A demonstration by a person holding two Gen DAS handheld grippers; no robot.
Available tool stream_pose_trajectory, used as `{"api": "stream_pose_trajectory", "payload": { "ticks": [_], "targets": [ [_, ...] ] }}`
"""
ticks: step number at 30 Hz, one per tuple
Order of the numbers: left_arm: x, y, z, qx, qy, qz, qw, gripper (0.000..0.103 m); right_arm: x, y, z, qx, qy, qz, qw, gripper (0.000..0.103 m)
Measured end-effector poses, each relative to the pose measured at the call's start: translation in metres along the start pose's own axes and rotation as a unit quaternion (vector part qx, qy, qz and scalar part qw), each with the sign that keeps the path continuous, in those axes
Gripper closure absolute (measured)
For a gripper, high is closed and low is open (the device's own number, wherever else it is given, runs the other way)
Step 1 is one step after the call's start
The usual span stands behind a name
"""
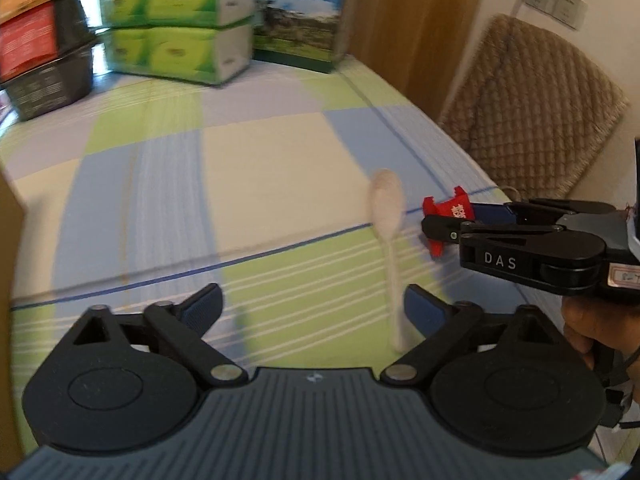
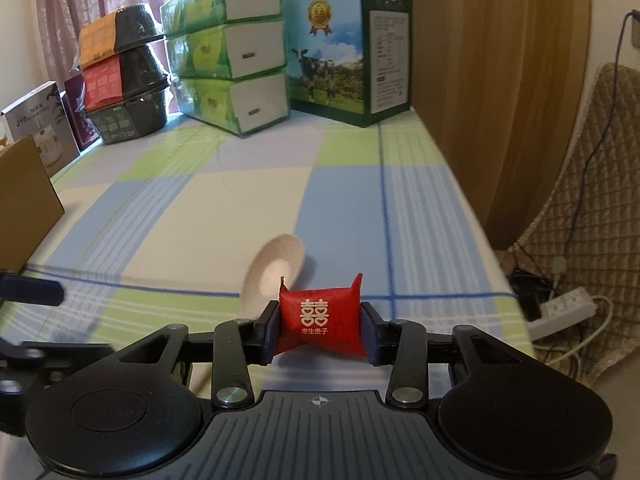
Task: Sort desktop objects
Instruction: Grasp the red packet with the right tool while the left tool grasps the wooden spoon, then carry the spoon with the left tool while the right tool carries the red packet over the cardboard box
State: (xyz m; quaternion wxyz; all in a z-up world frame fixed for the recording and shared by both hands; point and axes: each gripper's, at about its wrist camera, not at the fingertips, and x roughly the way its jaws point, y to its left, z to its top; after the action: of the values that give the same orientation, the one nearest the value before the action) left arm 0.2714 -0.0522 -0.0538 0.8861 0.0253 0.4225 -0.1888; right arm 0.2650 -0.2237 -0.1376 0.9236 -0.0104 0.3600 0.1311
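Observation:
A small red candy packet (image 2: pixel 322 320) with white characters is clamped between the pads of my right gripper (image 2: pixel 322 326), which is shut on it just above the checked tablecloth. The left wrist view shows the same packet (image 1: pixel 450 213) at the tip of the right gripper (image 1: pixel 440 220), near the table's right edge. A pale plastic spoon (image 1: pixel 386 216) lies on the cloth, bowl away from me, handle pointing toward my left gripper (image 1: pixel 314 306). That gripper is open and empty, its right finger (image 1: pixel 424 308) close beside the spoon handle. The spoon bowl (image 2: pixel 276 268) shows just behind the packet.
Stacked green tissue packs (image 2: pixel 230 52), a milk carton box (image 2: pixel 348 56), black noodle bowls (image 2: pixel 124 72) and small boxes (image 2: pixel 38 120) line the far edge. A cardboard box (image 2: pixel 24 200) stands at left. A padded chair (image 1: pixel 532 108) and power strip (image 2: pixel 566 306) lie beyond the right edge.

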Motion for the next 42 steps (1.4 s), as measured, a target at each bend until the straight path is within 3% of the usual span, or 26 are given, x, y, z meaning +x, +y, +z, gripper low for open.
{"api": "stream_pose_trajectory", "payload": {
  "ticks": [7, 9, 13, 16, 22, 34, 39, 42],
  "targets": [
    [0.031, -0.035, 0.006, 0.038, 0.004, -0.035, 0.9987, 0.047, -0.020, -0.025, -0.013, 0.034, 0.004, -0.025, 0.999, 0.065],
    [0.041, -0.041, 0.010, 0.045, 0.001, -0.039, 0.9982, 0.062, -0.024, -0.030, -0.018, 0.041, 0.005, -0.029, 0.999, 0.065],
    [0.054, -0.048, 0.013, 0.045, -0.005, -0.033, 0.9984, 0.075, -0.031, -0.035, -0.024, 0.057, 0.004, -0.032, 0.998, 0.065],
    [0.055, -0.053, 0.014, 0.059, 0.000, -0.017, 0.9981, 0.099, -0.035, -0.033, -0.026, 0.060, 0.005, -0.030, 0.998, 0.065],
    [0.022, -0.041, -0.016, 0.048, 0.018, -0.008, 0.9986, 0.099, -0.050, -0.017, -0.035, 0.070, 0.008, -0.011, 0.997, 0.065],
    [-0.110, 0.001, -0.145, -0.011, 0.025, 0.057, 0.9980, 0.099, -0.111, 0.073, -0.087, 0.047, 0.032, 0.053, 0.997, 0.065],
    [-0.136, 0.013, -0.167, -0.028, 0.019, 0.072, 0.9969, 0.098, -0.128, 0.098, -0.107, 0.045, 0.047, 0.064, 0.996, 0.065],
    [-0.139, 0.016, -0.167, -0.035, 0.008, 0.076, 0.9965, 0.090, -0.133, 0.103, -0.114, 0.047, 0.052, 0.062, 0.996, 0.065]
  ]
}}
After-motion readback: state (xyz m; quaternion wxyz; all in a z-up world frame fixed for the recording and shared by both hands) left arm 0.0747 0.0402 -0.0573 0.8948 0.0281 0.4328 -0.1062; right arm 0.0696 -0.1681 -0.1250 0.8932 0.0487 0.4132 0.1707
